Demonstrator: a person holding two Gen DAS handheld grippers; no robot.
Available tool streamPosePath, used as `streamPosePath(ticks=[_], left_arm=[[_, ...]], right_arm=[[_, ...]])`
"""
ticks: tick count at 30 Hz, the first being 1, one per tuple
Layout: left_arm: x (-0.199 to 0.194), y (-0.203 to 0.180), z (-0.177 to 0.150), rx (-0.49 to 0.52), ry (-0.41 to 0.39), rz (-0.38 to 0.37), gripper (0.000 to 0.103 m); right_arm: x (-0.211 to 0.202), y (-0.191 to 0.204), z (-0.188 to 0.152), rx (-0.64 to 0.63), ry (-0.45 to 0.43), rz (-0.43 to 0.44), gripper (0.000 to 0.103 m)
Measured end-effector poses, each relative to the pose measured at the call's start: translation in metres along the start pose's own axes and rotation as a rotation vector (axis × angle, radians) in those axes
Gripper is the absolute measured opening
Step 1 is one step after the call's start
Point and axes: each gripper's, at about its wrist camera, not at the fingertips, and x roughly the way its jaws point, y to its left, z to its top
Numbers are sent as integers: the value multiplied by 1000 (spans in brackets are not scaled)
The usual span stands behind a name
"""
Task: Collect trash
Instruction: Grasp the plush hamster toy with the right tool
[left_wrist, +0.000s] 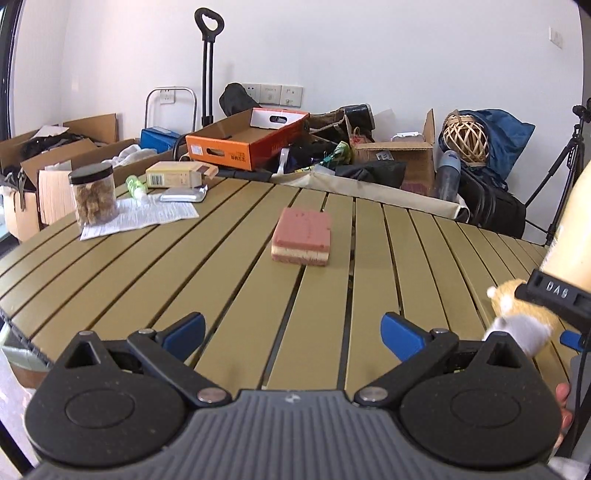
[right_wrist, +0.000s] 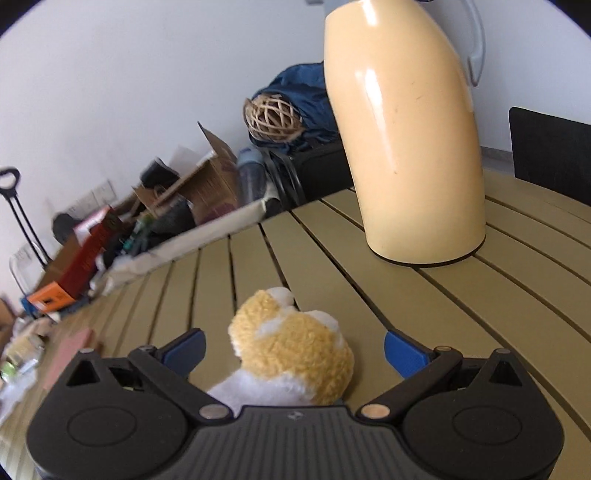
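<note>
In the left wrist view my left gripper (left_wrist: 295, 334) hangs open over the near edge of the olive slatted table (left_wrist: 110, 288), holding nothing. Ahead of it lies a pink layered sponge (left_wrist: 301, 236). At the far left are a printed paper leaflet (left_wrist: 147, 218), a silver foil packet (left_wrist: 183, 194), a small tan box (left_wrist: 173, 175) and a little green bottle (left_wrist: 135, 186). My right gripper (right_wrist: 293, 349) is open, with a yellow-and-white plush toy (right_wrist: 295, 354) sitting between its wide-apart fingers, not clamped.
A clear jar with a black lid (left_wrist: 94, 199) stands on the leaflet. A tall cream thermos jug (right_wrist: 413, 147) stands just beyond the right gripper. Behind the table are cardboard boxes (left_wrist: 399, 158), an orange box (left_wrist: 243, 142), bags and a tripod (left_wrist: 565, 166).
</note>
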Motion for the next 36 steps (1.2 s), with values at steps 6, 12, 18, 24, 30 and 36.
streamPosePath(ticks=[6,12,18,24,30,36], left_arm=[[14,-3,9,-2,37,-8,103],[26,-1,7,-16,78,-5,103],[25,1,4,-23,89,-18,103],[24,0,0,-37,96,-40,103],[25,0,1,-30,99,-35,103],[34,-7,8,-11,105,-15,103]], right_arm=[[22,0,1,29,61,31,103],[28,8,2,-16,69,-6,95],[31,16,-2,-71,77,-12,87],[29,19,-4,-123,72,-36,77],[26,12,-4,-102,59,-19,71],[16,-5,1,2,23,29,66]])
